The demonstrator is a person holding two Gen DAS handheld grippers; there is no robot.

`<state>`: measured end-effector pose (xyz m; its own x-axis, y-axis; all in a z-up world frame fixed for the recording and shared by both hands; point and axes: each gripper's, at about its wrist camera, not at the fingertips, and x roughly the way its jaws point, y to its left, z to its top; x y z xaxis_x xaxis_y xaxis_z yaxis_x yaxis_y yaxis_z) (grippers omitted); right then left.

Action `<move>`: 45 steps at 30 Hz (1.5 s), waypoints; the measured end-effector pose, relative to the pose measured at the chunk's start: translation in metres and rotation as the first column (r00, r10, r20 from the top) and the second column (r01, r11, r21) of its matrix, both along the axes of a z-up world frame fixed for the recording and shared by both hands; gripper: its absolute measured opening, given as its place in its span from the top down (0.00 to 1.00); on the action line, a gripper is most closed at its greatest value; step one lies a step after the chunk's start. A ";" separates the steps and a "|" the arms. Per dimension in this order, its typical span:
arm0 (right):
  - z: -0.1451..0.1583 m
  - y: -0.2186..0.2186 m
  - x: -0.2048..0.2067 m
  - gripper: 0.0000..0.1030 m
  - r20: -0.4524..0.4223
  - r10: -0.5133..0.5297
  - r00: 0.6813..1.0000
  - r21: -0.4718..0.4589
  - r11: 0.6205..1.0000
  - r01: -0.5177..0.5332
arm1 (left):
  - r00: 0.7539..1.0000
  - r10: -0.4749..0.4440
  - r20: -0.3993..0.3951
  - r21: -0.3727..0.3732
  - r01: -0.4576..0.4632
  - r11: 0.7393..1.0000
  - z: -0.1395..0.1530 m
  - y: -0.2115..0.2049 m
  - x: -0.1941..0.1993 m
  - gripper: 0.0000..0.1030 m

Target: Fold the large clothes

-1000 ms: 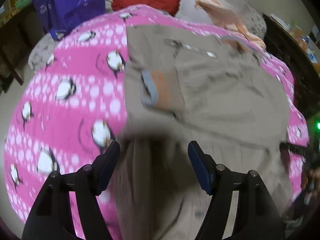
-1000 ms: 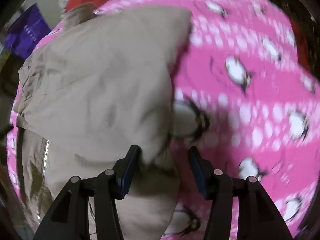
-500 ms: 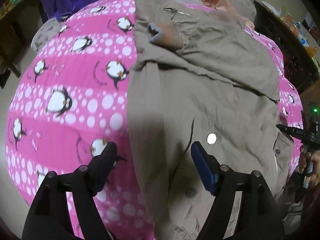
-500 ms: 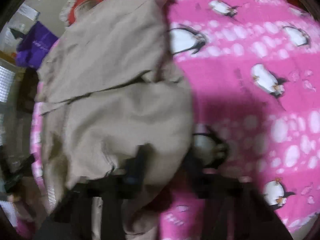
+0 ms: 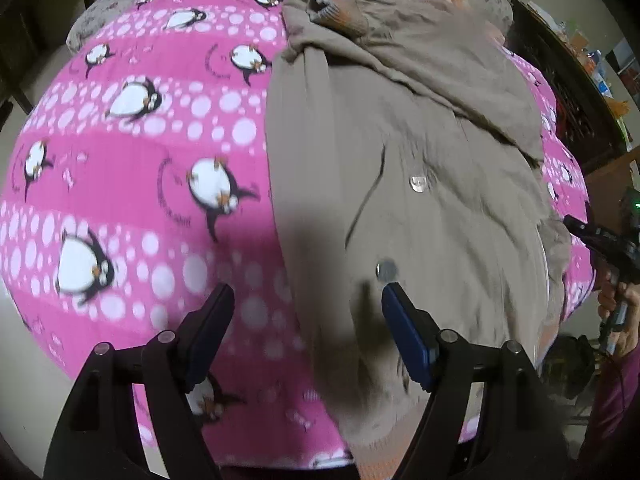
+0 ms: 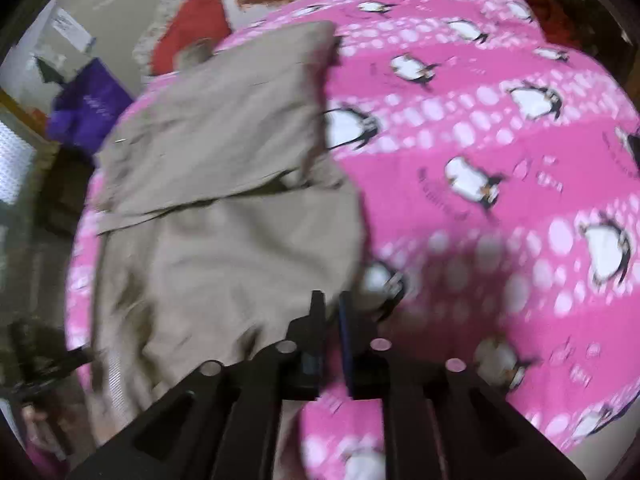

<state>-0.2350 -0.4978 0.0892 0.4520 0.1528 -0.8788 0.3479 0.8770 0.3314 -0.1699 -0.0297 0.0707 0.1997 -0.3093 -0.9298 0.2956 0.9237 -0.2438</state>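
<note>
On the penguin blanket [image 5: 132,184], left gripper [image 5: 306,330] gapes over jacket [image 5: 420,200]'s near hem; right gripper [image 6: 329,320], nearly together and parting, looks empty. Both should pinch hem corners evenly.

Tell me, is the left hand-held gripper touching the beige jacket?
Cannot tell. In the left wrist view the left hand-held gripper stands open above the beige jacket, pinching nothing, but blur hides any gap.

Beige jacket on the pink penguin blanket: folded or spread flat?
Partly folded: the beige jacket has an upper layer doubled over its body, sleeve cuff lying on top.

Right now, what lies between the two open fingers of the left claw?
In the left wrist view, the jacket's left edge and the pink penguin blanket beside it lie between them.
</note>
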 end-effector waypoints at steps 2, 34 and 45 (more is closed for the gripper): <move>0.006 0.010 -0.015 0.48 0.027 0.059 0.998 0.062 0.996 -0.060 | 1.000 -0.002 0.003 -0.010 0.002 1.000 0.000 0.002 -0.010 0.26; 0.000 0.087 -0.143 0.90 0.066 0.275 0.959 0.139 0.949 -0.282 | 0.996 -0.080 -0.040 -0.181 0.071 0.981 0.019 0.024 -0.068 0.89; -0.024 0.093 -0.132 0.65 0.001 0.302 0.953 0.149 0.943 -0.298 | 0.993 -0.001 -0.122 -0.072 -0.007 0.997 -0.015 0.021 -0.068 0.63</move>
